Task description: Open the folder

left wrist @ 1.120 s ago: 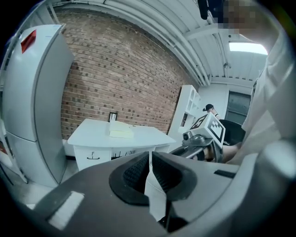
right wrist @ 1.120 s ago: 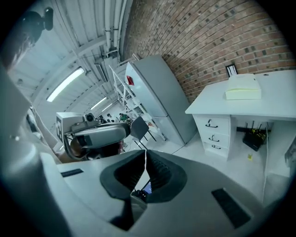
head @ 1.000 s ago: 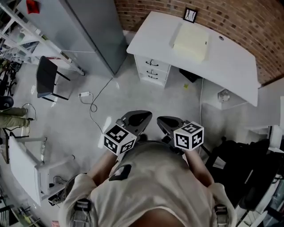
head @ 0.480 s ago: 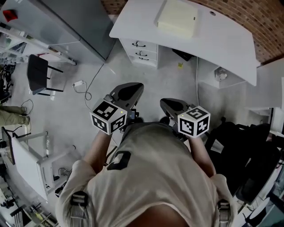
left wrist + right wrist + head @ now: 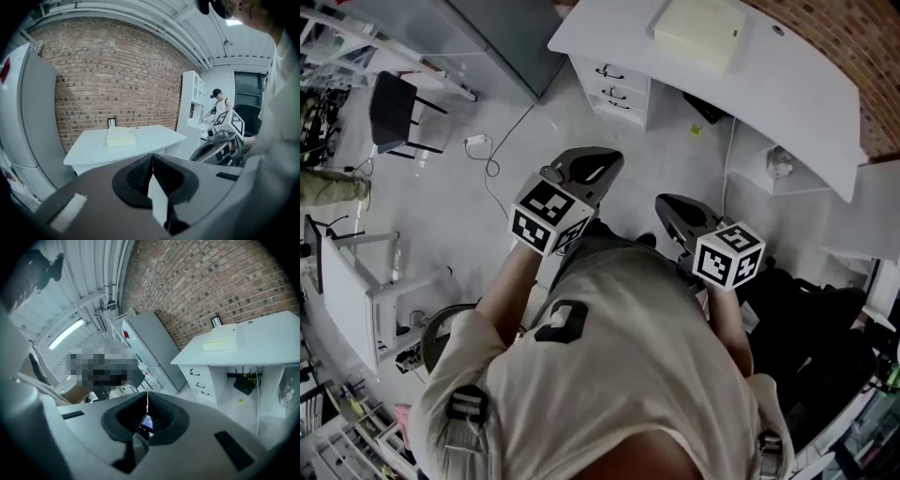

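Note:
A pale yellow folder (image 5: 697, 31) lies flat and closed on the white desk (image 5: 787, 84) by the brick wall; it also shows as the folder (image 5: 120, 136) in the left gripper view and the folder (image 5: 221, 342) in the right gripper view. My left gripper (image 5: 598, 161) is held in front of the person's chest, well short of the desk, jaws shut with nothing between them. My right gripper (image 5: 675, 208) is beside it, also shut and empty, away from the folder.
The desk has a drawer unit (image 5: 617, 86) underneath and cables beneath its top. A grey cabinet (image 5: 478, 33) stands to the left of the desk, a dark chair (image 5: 392, 112) further left, and a cord (image 5: 492, 159) trails on the floor. Black bags (image 5: 816, 319) sit at the right.
The person has stepped toward the desk; both grippers have travelled forward with the body, still shut. The desk and folder sit nearer the top of the head view.

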{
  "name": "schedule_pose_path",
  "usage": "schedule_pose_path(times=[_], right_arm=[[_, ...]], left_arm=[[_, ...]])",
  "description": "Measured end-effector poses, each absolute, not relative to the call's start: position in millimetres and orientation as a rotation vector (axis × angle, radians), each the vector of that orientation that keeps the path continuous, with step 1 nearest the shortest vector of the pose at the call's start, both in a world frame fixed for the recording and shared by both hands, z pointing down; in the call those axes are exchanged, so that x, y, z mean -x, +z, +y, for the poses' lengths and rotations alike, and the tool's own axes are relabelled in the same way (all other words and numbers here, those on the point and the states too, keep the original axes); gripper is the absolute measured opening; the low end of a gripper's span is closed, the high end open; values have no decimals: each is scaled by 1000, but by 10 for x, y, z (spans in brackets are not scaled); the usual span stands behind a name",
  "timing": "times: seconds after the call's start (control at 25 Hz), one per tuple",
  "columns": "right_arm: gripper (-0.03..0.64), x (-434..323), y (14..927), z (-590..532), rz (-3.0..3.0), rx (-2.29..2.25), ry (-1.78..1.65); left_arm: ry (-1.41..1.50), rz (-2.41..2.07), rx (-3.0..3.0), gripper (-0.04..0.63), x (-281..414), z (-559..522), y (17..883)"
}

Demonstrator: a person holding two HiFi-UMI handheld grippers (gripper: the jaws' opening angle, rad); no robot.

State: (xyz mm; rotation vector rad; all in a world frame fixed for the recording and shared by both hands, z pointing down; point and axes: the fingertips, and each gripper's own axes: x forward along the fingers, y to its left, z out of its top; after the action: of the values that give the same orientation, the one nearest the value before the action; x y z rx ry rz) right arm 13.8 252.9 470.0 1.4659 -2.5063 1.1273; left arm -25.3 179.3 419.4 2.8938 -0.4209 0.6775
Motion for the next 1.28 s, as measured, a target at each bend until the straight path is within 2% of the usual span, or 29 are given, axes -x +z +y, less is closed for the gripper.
schedule_pose_path(times=[0.24,0.52,1.04,1.28], right_arm=[[6,-49,4764,2479,-2515,-1355,1143],[6,501,4619,1816,-2620,-1051,983],[6,2221,4366,714,-2734,-256,813],[7,2978,4324,730,-2703,78,771]], left_arm=[[756,-395,-2940,5,203,1933,4262],[712,-660,-2895,5,792,1432,4139],[504,-1323,-2584,5,2468,448,3921],[473,-1619,-2397,5,3227,541,3867]])
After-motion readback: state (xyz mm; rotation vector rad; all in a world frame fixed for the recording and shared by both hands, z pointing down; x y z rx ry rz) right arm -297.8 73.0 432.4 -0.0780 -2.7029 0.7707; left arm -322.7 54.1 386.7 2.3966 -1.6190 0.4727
